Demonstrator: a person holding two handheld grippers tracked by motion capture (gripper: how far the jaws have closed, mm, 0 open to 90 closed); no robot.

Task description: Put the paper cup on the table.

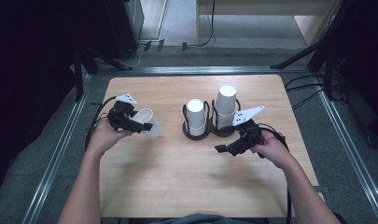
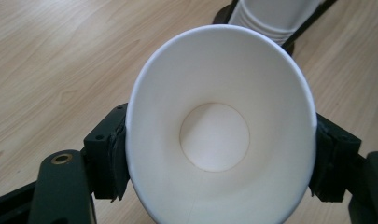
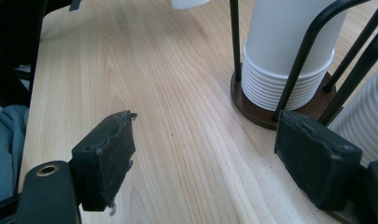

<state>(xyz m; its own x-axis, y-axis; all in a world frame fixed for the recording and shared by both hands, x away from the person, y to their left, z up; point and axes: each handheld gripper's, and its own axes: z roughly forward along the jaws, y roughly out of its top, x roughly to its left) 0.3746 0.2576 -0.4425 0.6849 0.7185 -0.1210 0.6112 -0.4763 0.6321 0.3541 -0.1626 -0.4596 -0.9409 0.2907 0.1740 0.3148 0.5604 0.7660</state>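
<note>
**Left claw holds a single paper cup; right claw stands wide by the cup stacks**

The left claw (image 1: 139, 122) is at the left of the tabletop (image 1: 177, 182), clamped across a white paper cup (image 1: 148, 122). In the high view the cup lies tilted on its side, raised off the wood, its mouth turned toward the person's hand and its base pointing right toward the middle of the tabletop. In the left gripper view the two black pads (image 2: 113, 158) press on the cup's wall from either side, just below the rim, and the round mouth is squeezed slightly oval; the inside of the cup (image 2: 214, 140) is plain white and empty. No print, brand or writing can be read on it.

The right claw (image 1: 225, 148) is at the right of the tabletop, near side of the stacks, its jaws wide apart with nothing but bare wood between them, as the right gripper view shows.

In the middle of the tabletop stand two stacks of white cups, mouths down, each in a black wire holder on a dark round base: the left stack (image 1: 196, 116) is the shorter, the right stack (image 1: 225, 106) the taller. They stand just beside each other. In the right gripper view the many rims of the left stack (image 3: 284, 79) show close to the right pad. No labels are readable on the stacks or holders.
</note>
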